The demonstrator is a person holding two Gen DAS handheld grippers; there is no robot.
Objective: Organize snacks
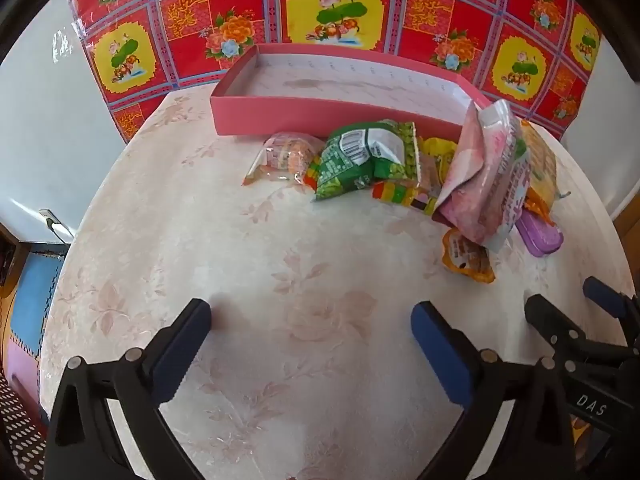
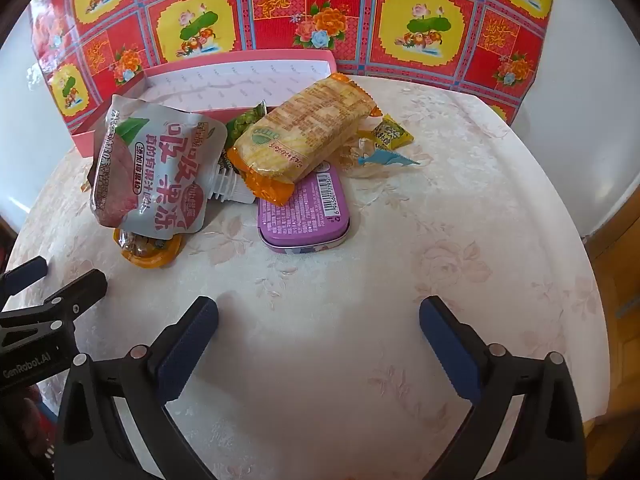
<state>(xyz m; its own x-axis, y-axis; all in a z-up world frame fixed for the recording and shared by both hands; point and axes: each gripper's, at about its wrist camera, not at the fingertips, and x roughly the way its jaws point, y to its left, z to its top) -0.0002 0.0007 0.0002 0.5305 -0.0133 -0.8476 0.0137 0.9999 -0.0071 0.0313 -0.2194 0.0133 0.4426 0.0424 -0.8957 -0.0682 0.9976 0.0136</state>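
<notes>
Snacks [image 2: 240,160] are all heaped in one pile ahead of both grippers, right up against the near wall of the pink box [image 1: 280,114], which looks empty inside. From the right gripper [image 2: 319,324] the pile sits straight ahead and a bit to its left; from the left gripper [image 1: 311,326] it's ahead and off to the right. Both have their jaws spread wide with nothing between them, just bare tablecloth [image 2: 440,280] underneath.

Handling guesses: the jelly pouch [image 2: 156,168] is soft and squishy with a slick film, so I'd pinch it by a flat edge or near the spout, not across the belly. It's leaning on the orange jelly cup [image 2: 148,250] below it, so moving either one could shift the other. The cracker pack [image 2: 304,128] is probably light but crushable; grab across the short sides, gently. It rests partly on the purple tin [image 2: 304,216], which is rigid, smooth and likely slippery, so best taken across its narrow width once the crackers are off. The green bag [image 1: 360,160] is crinkly and light, and any crimped edge should do. The small yellow candy [image 2: 390,134] is tiny, so expect a fiddly pinch.
</notes>
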